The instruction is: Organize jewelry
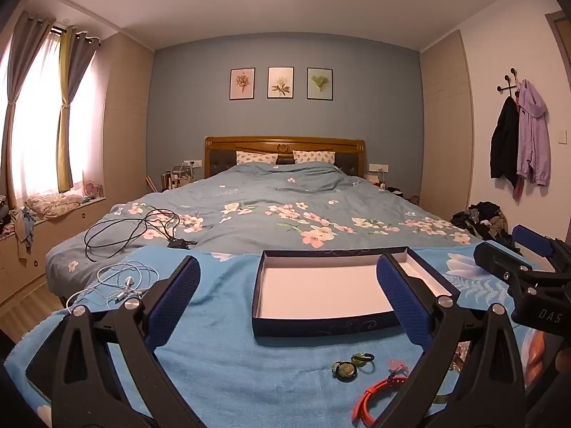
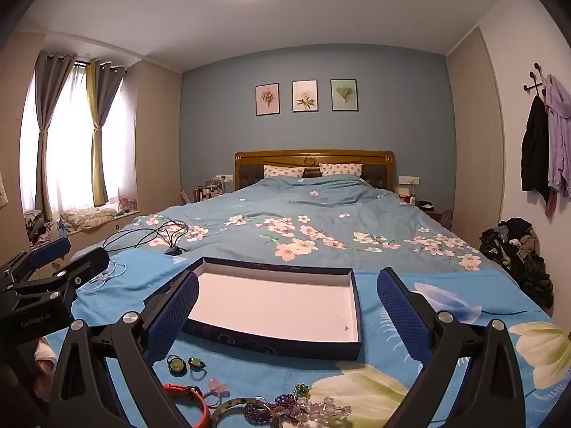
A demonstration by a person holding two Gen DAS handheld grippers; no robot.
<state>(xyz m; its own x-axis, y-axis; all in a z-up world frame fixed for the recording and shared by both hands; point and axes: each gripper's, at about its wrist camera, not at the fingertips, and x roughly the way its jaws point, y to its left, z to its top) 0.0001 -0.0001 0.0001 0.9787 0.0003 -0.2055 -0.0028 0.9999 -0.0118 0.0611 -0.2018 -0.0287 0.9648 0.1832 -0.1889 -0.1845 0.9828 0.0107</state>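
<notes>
Both tongs stand wide apart with nothing between them. The left tongs (image 1: pixel 289 299) and right tongs (image 2: pixel 287 315) have black plastic arms with round metal rivets and blue pads with a fine dimpled grid texture. Seen from the left wrist, the right tongs' body bears the white letters "DAS"; seen from the right wrist, the left tongs' body bears small pale writing, too blurred to read surely.

A shallow rectangular box (image 1: pixel 323 326), dark navy card with faint scroll ornament outside and plain white inside, lies open on a blue towel (image 1: pixel 228 367) of soft woven nap, spread over the floral quilt of the bed (image 1: pixel 271 192).

The jewelry lies on the towel just in front of the box: two rings (image 2: pixel 186 363) with round green stones, an orange band (image 2: pixel 194 401), a pink translucent piece (image 2: pixel 217 388), purple beads (image 2: pixel 271 406) and clear faceted beads (image 2: pixel 326 410).

Coiled white earphones (image 1: pixel 123 281) and a black cable (image 1: pixel 142 228) lie to the left.
</notes>
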